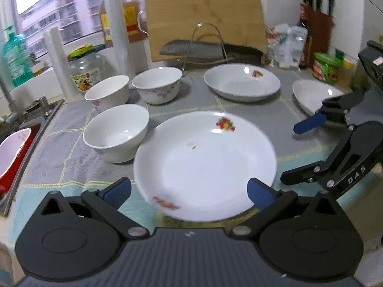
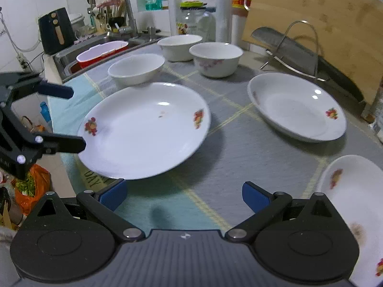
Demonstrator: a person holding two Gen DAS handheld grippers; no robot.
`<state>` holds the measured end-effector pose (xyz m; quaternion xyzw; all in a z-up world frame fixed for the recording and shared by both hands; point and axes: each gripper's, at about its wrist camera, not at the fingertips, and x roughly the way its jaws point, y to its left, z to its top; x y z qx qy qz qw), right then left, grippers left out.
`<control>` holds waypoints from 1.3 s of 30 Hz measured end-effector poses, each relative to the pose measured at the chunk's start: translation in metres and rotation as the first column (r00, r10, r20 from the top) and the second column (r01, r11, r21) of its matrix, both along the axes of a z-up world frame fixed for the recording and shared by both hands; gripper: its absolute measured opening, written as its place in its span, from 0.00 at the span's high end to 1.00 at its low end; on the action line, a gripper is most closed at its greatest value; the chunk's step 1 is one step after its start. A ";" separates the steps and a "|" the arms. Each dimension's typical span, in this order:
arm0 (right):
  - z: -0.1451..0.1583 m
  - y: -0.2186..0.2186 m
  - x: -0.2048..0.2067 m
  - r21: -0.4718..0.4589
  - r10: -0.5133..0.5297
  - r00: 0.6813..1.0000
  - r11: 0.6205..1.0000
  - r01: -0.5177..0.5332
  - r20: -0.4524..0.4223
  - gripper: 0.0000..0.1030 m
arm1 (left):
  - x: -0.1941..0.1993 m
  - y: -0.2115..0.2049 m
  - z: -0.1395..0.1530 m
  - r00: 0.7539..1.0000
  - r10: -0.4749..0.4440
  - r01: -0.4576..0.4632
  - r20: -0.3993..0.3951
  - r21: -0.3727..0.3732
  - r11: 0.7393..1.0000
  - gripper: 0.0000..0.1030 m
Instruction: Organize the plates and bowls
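Observation:
A white floral plate lies on the grey mat between the open jaws of my left gripper; it also shows in the right wrist view, tilted and blurred, with one left finger under its near rim. My right gripper is open and empty over the mat; it shows at the right of the left wrist view. A second plate lies behind. A third plate sits at the right. Three white bowls stand at the left.
A wire rack and a wooden cutting board stand at the back. A sink holds a red tub. A glass jar, bottles and a knife block line the wall.

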<state>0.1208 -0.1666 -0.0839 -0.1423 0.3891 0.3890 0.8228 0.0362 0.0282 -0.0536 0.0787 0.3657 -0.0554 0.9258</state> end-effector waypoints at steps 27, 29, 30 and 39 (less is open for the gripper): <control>-0.025 0.038 -0.015 -0.059 0.100 0.993 0.994 -0.097 0.056 0.00 | 0.056 0.058 -0.027 0.991 -0.113 0.100 -0.070 -0.168 0.981 0.02; -0.024 0.040 -0.013 -0.070 0.103 0.994 0.993 -0.100 0.046 0.00 | 0.062 0.058 -0.029 0.990 -0.116 0.099 -0.083 -0.185 0.978 0.03; -0.023 0.040 -0.012 -0.077 0.106 0.994 0.992 -0.103 0.037 0.00 | 0.063 0.057 -0.030 0.989 -0.116 0.097 -0.090 -0.191 0.977 0.03; 0.000 0.013 -0.008 -0.057 0.113 0.994 0.992 -0.112 0.010 0.00 | 0.033 0.070 -0.020 0.975 -0.212 0.200 -0.063 -0.159 0.967 0.02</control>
